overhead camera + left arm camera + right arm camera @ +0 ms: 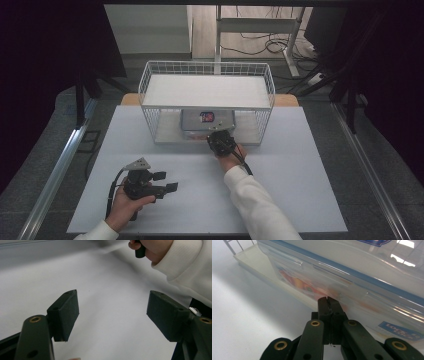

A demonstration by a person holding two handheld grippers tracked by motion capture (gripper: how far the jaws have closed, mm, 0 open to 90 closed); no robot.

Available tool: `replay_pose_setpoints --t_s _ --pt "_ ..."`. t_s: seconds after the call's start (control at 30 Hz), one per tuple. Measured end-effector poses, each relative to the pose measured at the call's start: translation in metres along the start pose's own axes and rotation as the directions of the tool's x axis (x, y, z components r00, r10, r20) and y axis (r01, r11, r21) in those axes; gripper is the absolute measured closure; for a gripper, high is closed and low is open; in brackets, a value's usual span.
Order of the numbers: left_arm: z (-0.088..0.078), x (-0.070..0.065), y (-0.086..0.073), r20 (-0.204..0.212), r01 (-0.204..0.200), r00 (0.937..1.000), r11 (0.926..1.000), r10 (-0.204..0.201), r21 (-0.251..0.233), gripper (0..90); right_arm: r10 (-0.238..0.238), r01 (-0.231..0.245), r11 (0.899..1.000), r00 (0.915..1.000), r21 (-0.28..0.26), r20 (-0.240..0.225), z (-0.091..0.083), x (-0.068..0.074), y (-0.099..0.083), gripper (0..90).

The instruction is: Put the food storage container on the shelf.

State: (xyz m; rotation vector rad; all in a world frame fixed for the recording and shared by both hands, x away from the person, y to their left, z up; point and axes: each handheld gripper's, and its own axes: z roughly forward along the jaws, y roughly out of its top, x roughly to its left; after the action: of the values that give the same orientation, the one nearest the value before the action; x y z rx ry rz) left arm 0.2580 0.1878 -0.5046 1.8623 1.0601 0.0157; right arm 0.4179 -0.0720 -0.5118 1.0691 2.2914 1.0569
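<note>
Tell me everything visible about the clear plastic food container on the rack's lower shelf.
The clear plastic container is rectangular, with a clear lid, a blue seal strip along the lid's rim and blue labels. Reddish-orange contents show blurred through its wall. It lies flat and closed on the bottom tray of the white wire rack, under the upper shelf. The right gripper, jaws shut together, has its tips at the container's near side; whether they touch it cannot be told.
</note>
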Motion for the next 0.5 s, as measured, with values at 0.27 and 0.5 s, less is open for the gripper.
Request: replay_pose_setpoints --t_s 0.27,0.5 --pt "-0.003 0.0 -0.001 -0.004 -0.001 1.0 1.0 0.001 -0.008 25.5 -0.066 0.066 0.998 0.9958 -0.011 -0.064 -0.043 0.005 -0.006 89.0" --pt "-0.005 0.0 -0.001 -0.022 -0.002 0.9998 0.9999 0.002 -0.011 25.5 -0.092 0.089 0.996 0.9824 -0.025 -0.162 -0.11 0.001 -0.035 86.1"
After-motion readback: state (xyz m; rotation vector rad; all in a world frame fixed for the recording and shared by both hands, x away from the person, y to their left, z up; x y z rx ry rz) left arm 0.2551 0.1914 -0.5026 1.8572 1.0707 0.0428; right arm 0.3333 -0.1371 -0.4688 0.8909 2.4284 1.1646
